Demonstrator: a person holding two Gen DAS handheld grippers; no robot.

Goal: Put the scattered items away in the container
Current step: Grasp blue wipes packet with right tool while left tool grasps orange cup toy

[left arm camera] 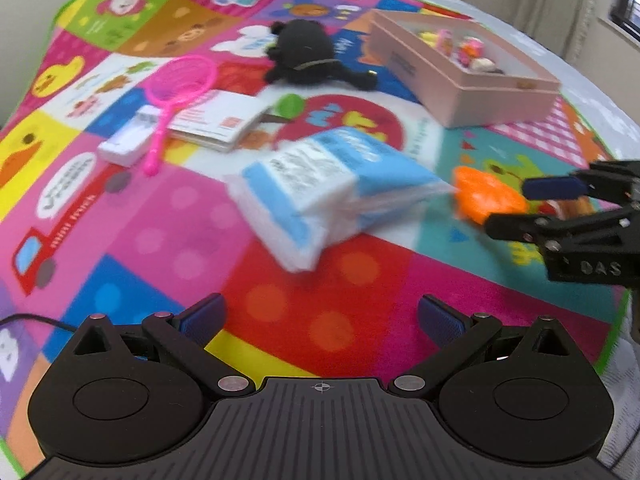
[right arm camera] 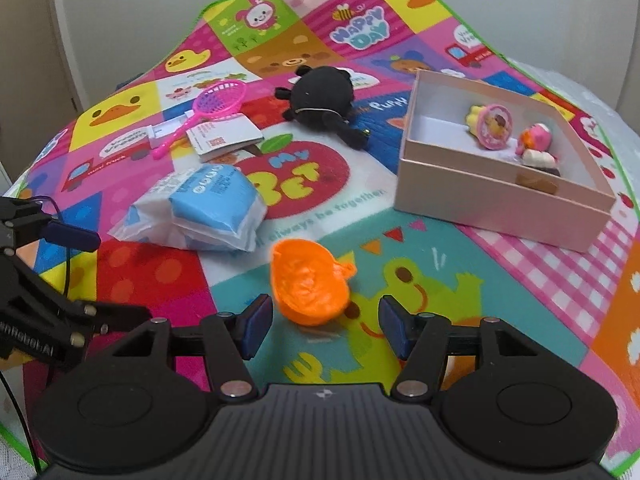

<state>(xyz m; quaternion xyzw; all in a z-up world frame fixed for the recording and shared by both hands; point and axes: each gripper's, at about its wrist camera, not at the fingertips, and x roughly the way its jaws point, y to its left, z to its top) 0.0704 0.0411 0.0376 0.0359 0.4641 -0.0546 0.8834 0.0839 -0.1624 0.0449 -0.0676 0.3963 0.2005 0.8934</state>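
You have one pink box [right arm camera: 496,196] on the mat, with three small toys [right arm camera: 516,136] inside that you can count. Outside it, you see one orange bowl [right arm camera: 308,286], one blue-and-white tissue pack [right arm camera: 200,210], one black plush [right arm camera: 322,98], one pink toy racket [right arm camera: 212,108], one white booklet [right arm camera: 224,138] and one small white box [right arm camera: 160,132].

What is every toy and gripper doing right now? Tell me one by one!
Left gripper: open, holding nothing.
Right gripper: open, fingers either side of the orange toy's near edge.
Orange toy: on the mat, not gripped.
Blue tissue pack: lying on the mat.
Black plush: lying on the mat.
Pink racket: resting across the white box and booklet.
Pink box: open, a few small toys inside.
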